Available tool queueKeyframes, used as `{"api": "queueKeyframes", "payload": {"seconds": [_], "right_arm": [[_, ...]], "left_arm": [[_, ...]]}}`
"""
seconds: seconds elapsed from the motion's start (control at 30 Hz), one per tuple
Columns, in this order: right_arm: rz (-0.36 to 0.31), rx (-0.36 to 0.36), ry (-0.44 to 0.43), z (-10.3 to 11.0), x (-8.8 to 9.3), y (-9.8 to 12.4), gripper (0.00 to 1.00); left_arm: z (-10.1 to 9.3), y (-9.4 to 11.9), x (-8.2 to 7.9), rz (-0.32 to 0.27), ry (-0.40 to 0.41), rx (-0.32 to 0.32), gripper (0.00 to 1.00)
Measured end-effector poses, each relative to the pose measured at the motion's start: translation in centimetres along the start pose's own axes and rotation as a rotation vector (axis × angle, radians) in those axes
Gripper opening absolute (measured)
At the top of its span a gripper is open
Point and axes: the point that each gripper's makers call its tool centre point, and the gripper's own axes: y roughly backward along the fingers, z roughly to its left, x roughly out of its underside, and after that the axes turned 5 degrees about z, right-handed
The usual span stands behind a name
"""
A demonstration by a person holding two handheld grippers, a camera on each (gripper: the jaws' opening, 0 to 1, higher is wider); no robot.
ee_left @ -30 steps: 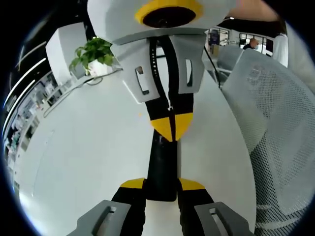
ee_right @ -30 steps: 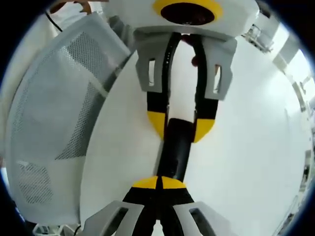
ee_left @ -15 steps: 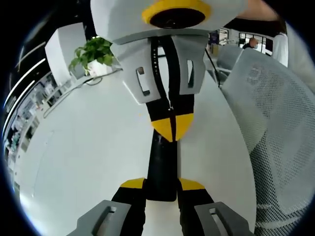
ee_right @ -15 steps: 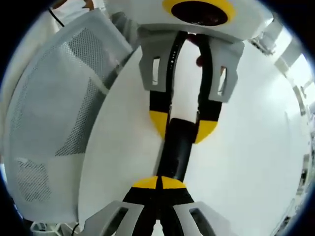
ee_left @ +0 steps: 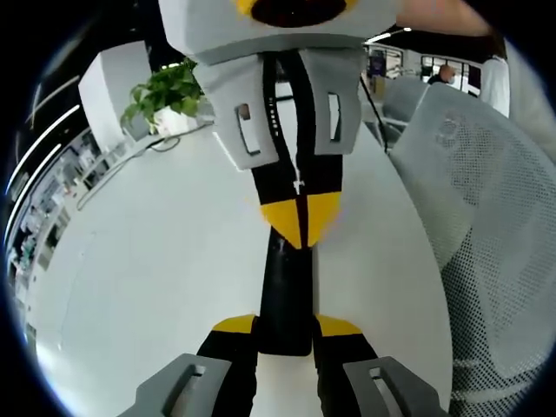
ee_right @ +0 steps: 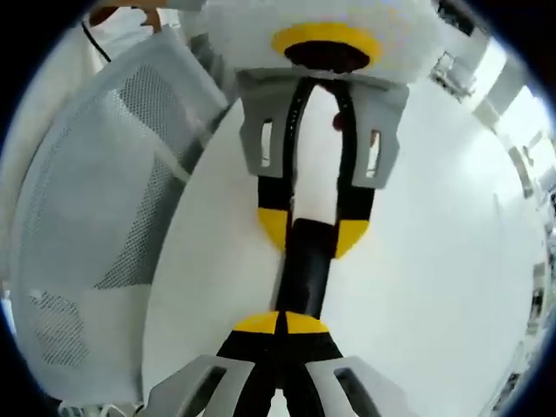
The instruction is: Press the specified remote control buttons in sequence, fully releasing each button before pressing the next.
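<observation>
The black remote control [ee_left: 285, 300] lies on the white surface [ee_left: 156, 261], running from 6 o'clock toward 12 in your left gripper view, its near end held between the yellow-tipped jaws of your left tool [ee_left: 287, 328], which is clamped narrow on it. Your right tool [ee_left: 300, 213] comes in from 12 o'clock, jaws closed together with nothing between them, its yellow tips resting over the remote's far end; you cannot tell from here whether they press a button.

In your right gripper view the same remote control [ee_right: 306, 274] sits at centre, your right tool [ee_right: 280, 323] at 6 o'clock and your left tool [ee_right: 311, 236] gripping from 12.

A white mesh chair [ee_left: 486, 217] stands at 3 o'clock; a potted plant [ee_left: 165, 95] sits at 10 o'clock.
</observation>
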Motion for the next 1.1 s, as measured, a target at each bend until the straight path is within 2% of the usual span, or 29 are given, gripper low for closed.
{"api": "queueKeyframes", "payload": {"seconds": [0.13,0.33,1.1], "right_arm": [[-0.011,0.022,-0.015,-0.8,0.2,0.9,0.0],[0.013,0.017,-0.015,-0.6,0.9,0.4,0.0],[0.007,0.004,0.003,-0.8,-0.2,-0.5,0.0]], "left_arm": [[0.0,0.0,0.0,0.003,-0.003,0.002,0.24],[0.1,0.0,0.0,0.002,-0.002,0.005,0.24],[0.0,0.1,0.1,-0.004,0.0,0.006,0.24]]}}
